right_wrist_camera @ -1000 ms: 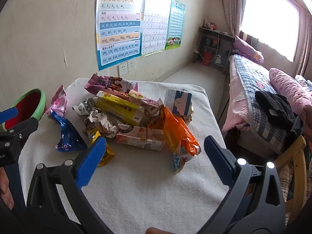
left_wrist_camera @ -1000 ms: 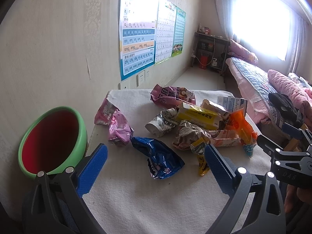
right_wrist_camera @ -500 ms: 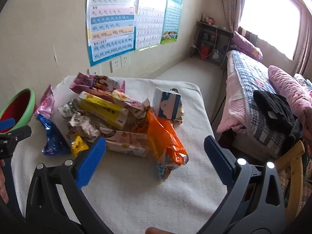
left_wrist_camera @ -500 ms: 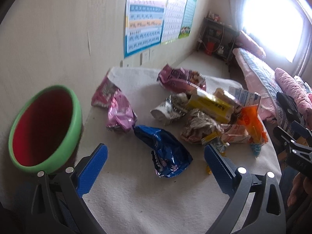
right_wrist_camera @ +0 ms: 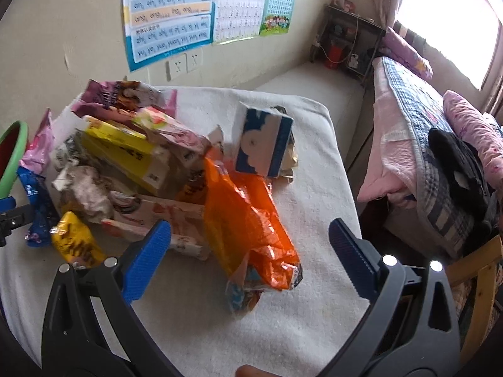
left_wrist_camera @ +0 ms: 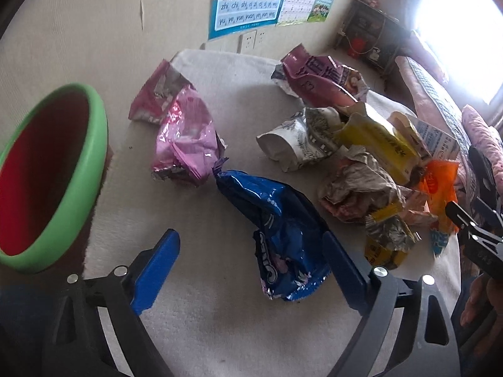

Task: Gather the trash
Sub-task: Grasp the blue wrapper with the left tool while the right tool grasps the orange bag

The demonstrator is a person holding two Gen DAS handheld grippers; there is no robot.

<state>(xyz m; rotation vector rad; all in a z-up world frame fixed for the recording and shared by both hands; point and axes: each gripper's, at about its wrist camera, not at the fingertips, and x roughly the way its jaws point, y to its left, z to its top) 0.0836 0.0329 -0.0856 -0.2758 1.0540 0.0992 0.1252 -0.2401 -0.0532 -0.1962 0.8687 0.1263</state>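
On the left wrist view, your left gripper (left_wrist_camera: 251,260) points down at the white cloth-covered table (left_wrist_camera: 201,314). Its jaws stand wide but have just been closing a little, and the near end of the blue wrapper (left_wrist_camera: 283,238) lies between the blue pads; the right pad sits just beside the wrapper's edge, and you cannot tell whether it touches. Neither pad presses on it. A pink wrapper (left_wrist_camera: 187,138) lies just beyond the blue one's twisted far tip, with a darker pink packet (left_wrist_camera: 154,97) behind it. To the left, off the table edge, sits the green bowl (left_wrist_camera: 94,144) with a red inside. To the right lies the main heap: a crumpled white cup (left_wrist_camera: 295,141), a yellow box (left_wrist_camera: 380,144) and an orange bag (left_wrist_camera: 440,188). Your right gripper (left_wrist_camera: 478,232) shows at the right edge.

From the right wrist view, your right gripper (right_wrist_camera: 250,245) hangs over the table with jaws wide, gripping nothing. The orange bag (right_wrist_camera: 248,220) lies between and just beyond its pads, untouched. A blue and white carton (right_wrist_camera: 264,141) stands behind it, the yellow box (right_wrist_camera: 122,150) to the left, and a small yellow packet (right_wrist_camera: 75,245) near the left pad. A bed (right_wrist_camera: 418,119) fills the right side.
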